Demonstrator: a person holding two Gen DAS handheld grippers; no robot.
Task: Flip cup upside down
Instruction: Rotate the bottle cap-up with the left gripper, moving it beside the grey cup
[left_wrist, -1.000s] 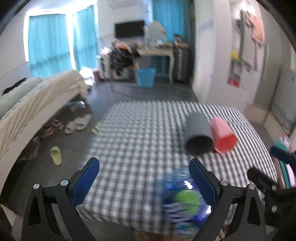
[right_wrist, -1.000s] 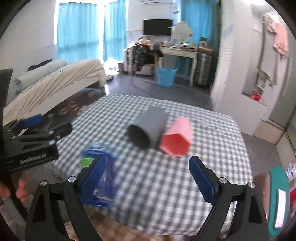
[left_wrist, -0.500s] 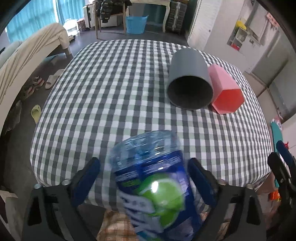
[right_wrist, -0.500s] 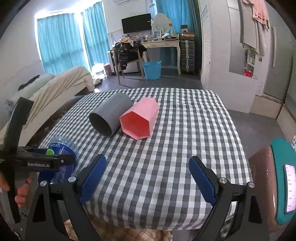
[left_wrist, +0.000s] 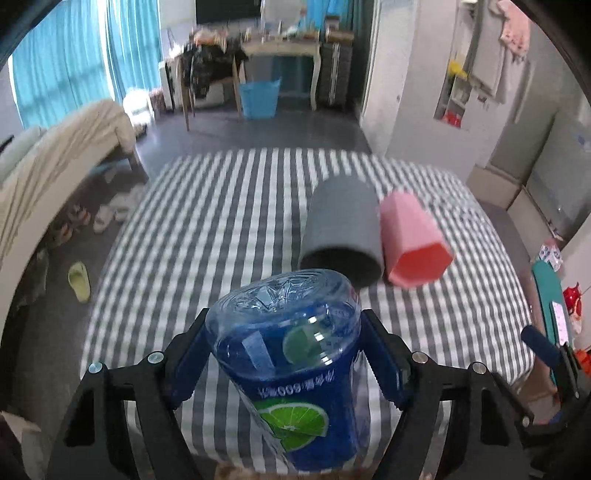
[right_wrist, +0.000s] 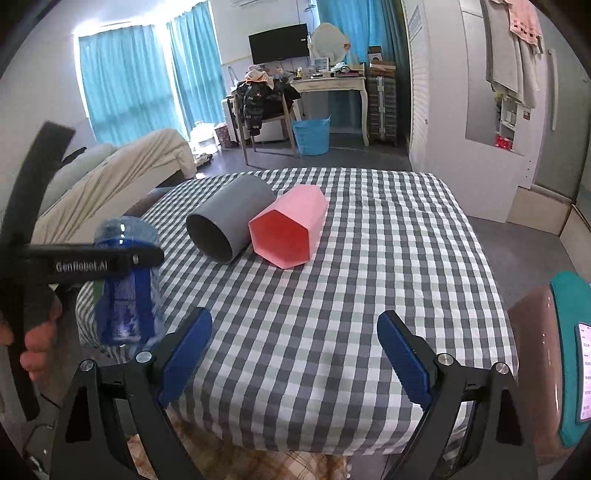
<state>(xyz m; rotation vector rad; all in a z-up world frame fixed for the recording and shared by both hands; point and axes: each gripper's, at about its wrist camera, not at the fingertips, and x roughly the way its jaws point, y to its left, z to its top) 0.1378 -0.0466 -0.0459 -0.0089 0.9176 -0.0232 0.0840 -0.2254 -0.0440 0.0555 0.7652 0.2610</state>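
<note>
Left tongs (left_wrist: 286, 365) clamped on a clear blue-labelled cup (left_wrist: 291, 369) — held bottom-up at the near left corner of the checked worktop (right_wrist: 369, 295). Right tongs (right_wrist: 293, 354) spread wide, gripping nothing, above the near edge. Farther back, a grey cup (right_wrist: 229, 218) and pink hexagonal cup (right_wrist: 290, 230) — on their sides, touching.

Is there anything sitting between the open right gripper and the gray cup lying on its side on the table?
Nothing visible does. Between the right gripper and the gray cup there is only bare checkered tablecloth. The pink cup lies against the gray cup's right side, and the left gripper holds the blue bottle off to the left.
</note>
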